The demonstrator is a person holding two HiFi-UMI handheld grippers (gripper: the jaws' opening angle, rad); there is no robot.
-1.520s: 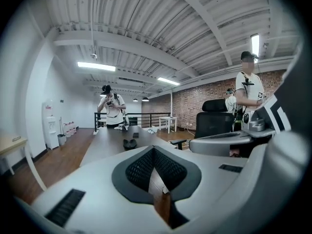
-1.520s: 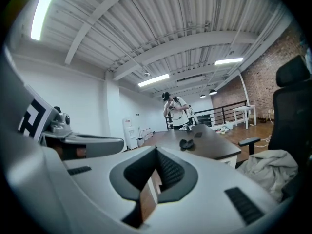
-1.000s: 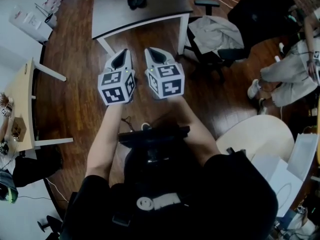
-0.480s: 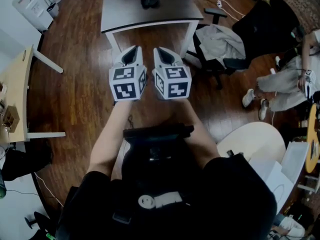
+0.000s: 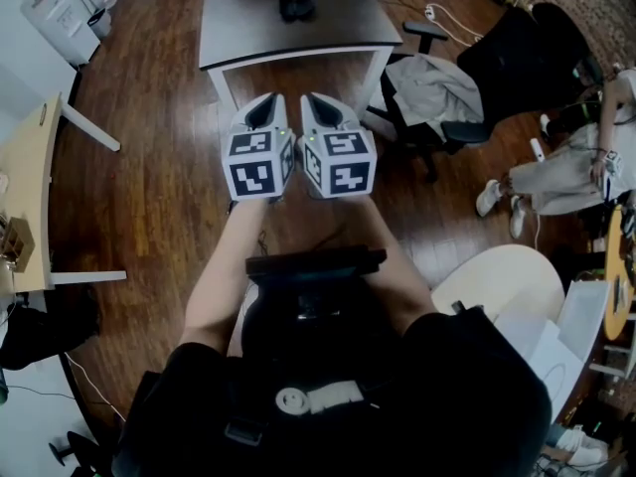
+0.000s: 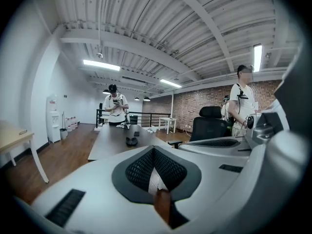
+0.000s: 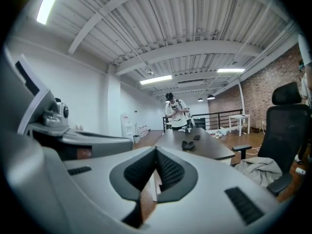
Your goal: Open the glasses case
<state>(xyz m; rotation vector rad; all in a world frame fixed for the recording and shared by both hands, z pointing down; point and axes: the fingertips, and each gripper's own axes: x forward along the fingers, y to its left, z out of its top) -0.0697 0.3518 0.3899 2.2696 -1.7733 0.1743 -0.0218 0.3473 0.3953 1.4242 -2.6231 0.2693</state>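
Where the two tools sit side by side at upper centre of the head view, left gripper [image 5: 265, 107] and right gripper [image 5: 319, 107] each have jaws pressed fully together, nothing between them, touching nothing. Glasses case [image 5: 295, 7]: dark, lying on the grey table [image 5: 248, 23] at the top of the frame, well apart from both grippers. Surroundings: wooden floor [image 5: 149, 167] beneath; black office chair [image 5: 522, 48] draped with a pale garment [image 5: 422, 78] at upper right; person [image 6: 115, 108] standing at the table's far end.
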